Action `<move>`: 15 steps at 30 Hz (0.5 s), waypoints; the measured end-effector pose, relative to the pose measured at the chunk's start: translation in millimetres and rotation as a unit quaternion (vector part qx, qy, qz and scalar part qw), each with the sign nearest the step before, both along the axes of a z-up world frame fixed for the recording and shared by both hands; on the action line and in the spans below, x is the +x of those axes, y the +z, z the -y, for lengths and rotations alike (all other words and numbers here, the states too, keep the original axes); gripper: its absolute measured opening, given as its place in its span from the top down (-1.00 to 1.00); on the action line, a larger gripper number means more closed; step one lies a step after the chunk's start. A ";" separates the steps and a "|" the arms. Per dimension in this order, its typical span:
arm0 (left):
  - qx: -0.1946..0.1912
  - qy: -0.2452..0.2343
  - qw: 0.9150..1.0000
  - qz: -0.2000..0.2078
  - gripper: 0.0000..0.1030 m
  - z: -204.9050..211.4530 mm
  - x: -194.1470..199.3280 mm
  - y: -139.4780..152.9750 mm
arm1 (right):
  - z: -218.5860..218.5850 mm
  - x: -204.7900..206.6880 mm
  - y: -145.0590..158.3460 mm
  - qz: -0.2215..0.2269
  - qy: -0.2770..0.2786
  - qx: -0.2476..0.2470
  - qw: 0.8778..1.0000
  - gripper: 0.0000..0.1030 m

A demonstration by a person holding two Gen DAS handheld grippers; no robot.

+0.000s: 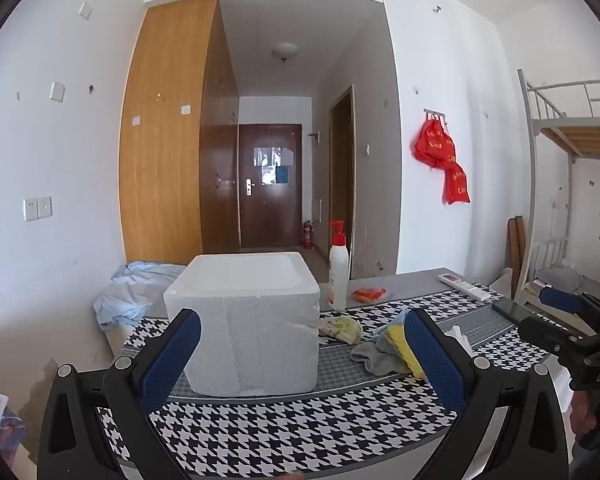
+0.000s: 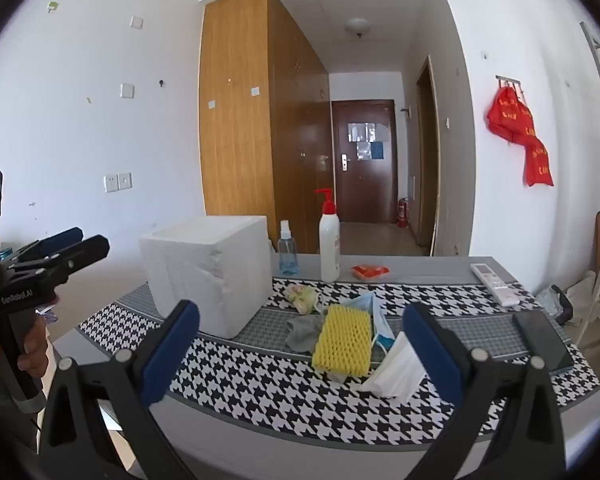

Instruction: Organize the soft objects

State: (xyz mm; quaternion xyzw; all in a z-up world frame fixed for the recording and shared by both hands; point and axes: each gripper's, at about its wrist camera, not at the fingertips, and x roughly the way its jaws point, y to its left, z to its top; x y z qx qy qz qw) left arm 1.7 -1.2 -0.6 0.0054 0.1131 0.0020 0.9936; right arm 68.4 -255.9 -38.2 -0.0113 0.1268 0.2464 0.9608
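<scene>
A white foam box, open at the top, stands on the houndstooth table cloth. To its right lie soft things: a yellow sponge, a grey cloth, a blue face mask, a white folded mask and a floral cloth. My left gripper is open and empty in front of the box. My right gripper is open and empty, just short of the sponge.
A white pump bottle, a blue spray bottle, an orange packet, a remote and a phone are on the table. Blue fabric lies behind the box.
</scene>
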 end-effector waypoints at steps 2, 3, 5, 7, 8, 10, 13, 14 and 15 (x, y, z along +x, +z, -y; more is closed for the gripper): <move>-0.010 0.000 1.000 0.021 -0.98 -1.5 -3.9 0.2 | 0.1 0.2 0.0 -0.001 0.000 0.000 1.000 -0.99; -0.011 -0.002 1.000 0.019 -0.98 -2.0 -5.1 0.2 | 0.1 -0.1 0.1 0.000 0.000 0.000 1.000 -0.99; -0.013 -0.002 1.000 0.018 -0.98 -3.9 -9.1 0.5 | 0.0 -1.0 0.4 0.001 0.001 0.000 1.000 -0.99; -0.015 0.000 1.000 0.016 -0.98 -6.4 -13.8 0.7 | -0.2 -1.4 0.6 0.001 0.002 -0.001 1.000 -0.99; -0.015 -0.002 1.000 0.015 -0.98 -7.7 -16.4 0.8 | -0.4 -1.8 0.7 0.001 0.001 -0.002 1.000 -0.99; -0.019 0.003 1.000 0.012 -0.98 -12.4 -22.1 1.1 | 3.4 0.1 2.1 -0.001 -0.001 0.002 1.000 -0.99; -0.007 -0.005 1.000 -0.001 -0.98 -2.8 -1.6 0.3 | 1.3 -1.5 1.5 0.001 0.000 0.001 1.000 -0.99; -0.004 -0.005 1.000 -0.001 -0.98 -2.4 -1.5 0.4 | 1.5 -1.9 0.2 0.001 0.001 0.001 1.000 -0.99; -0.001 -0.007 1.000 -0.002 -0.98 -1.3 -1.5 0.5 | 2.8 -7.2 2.9 0.002 0.002 0.001 1.000 -0.99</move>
